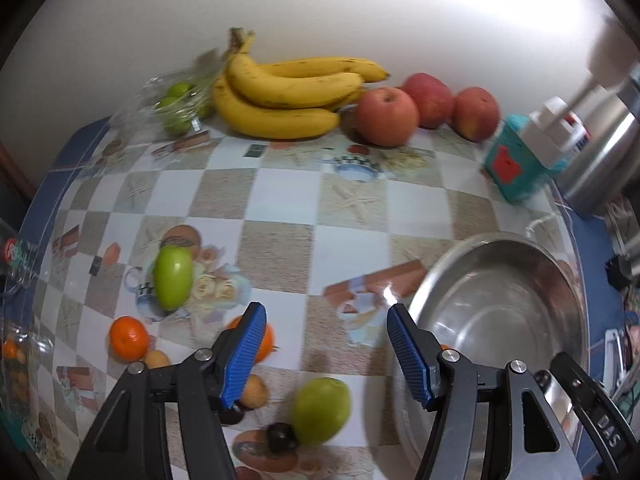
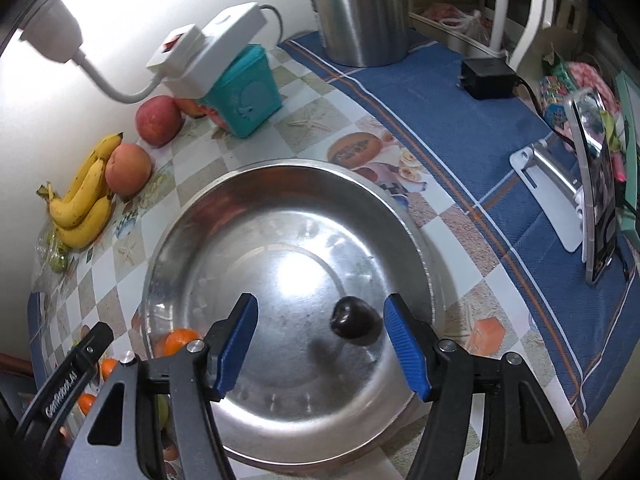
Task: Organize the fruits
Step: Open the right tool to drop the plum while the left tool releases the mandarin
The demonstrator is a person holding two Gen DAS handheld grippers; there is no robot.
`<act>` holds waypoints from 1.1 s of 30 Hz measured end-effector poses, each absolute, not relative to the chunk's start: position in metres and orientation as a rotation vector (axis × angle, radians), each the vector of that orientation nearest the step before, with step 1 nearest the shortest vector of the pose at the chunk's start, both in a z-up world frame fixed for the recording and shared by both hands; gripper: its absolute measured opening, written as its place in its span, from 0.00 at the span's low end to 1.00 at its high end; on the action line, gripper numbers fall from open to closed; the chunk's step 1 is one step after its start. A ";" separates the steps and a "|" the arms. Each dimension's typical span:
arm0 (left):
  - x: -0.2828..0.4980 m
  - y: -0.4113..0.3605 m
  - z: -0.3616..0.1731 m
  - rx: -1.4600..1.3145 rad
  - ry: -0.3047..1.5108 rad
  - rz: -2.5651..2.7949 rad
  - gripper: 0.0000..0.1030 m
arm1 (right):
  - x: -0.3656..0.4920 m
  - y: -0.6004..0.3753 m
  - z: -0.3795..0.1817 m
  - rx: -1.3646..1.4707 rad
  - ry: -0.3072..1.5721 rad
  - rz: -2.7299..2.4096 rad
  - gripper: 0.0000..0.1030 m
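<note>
Right wrist view: the right gripper hangs over a wide, shallow stainless-steel bowl, its blue ribbed fingers spread apart and gripping nothing; a small, dark, glossy round fruit lies on the bowl's floor between and just beyond them, apparently deposited there as sorting gets under way. At the bowl's near left rim sits a small orange mandarin. In the left wrist view, the left gripper, fingers likewise parted and empty, is poised above the checkered, picture-printed tablecloth, with the bowl at its right. Loose fruit lies close below and to the left: a round green fruit, another dark fruit, small tan fruits, more mandarins, and farther off an oval green fruit, all seemingly awaiting collection. Against the far white wall stand a bunch of yellow bananas, three red apples, a clear bag of green fruit at far left, and a teal box at far right.
</note>
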State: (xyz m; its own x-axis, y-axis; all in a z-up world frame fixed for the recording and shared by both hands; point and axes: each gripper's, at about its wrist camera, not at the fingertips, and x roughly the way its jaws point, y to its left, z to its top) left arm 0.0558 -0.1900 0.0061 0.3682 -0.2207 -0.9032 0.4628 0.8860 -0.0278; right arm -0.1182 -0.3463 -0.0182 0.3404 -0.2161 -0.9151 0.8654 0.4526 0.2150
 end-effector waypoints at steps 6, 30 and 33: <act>0.066 -0.176 0.002 0.210 1.130 -0.403 0.65 | -0.106 -0.336 -0.009 0.772 0.968 -0.778 0.65; 0.073 -0.163 -0.012 0.235 1.148 -0.293 1.00 | -0.095 -0.329 -0.018 0.729 1.007 -0.754 0.89; 0.073 -0.161 -0.011 0.243 1.138 -0.294 1.00 | -0.096 -0.329 -0.017 0.733 1.005 -0.761 0.89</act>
State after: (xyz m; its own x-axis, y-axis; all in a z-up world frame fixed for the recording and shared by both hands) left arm 0.0725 -0.1612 -0.0105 0.3878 -0.1061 -0.9156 0.3512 0.9354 0.0403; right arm -0.0958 -0.3287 -0.0175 0.3369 -0.2112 -0.9175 0.8259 0.5343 0.1803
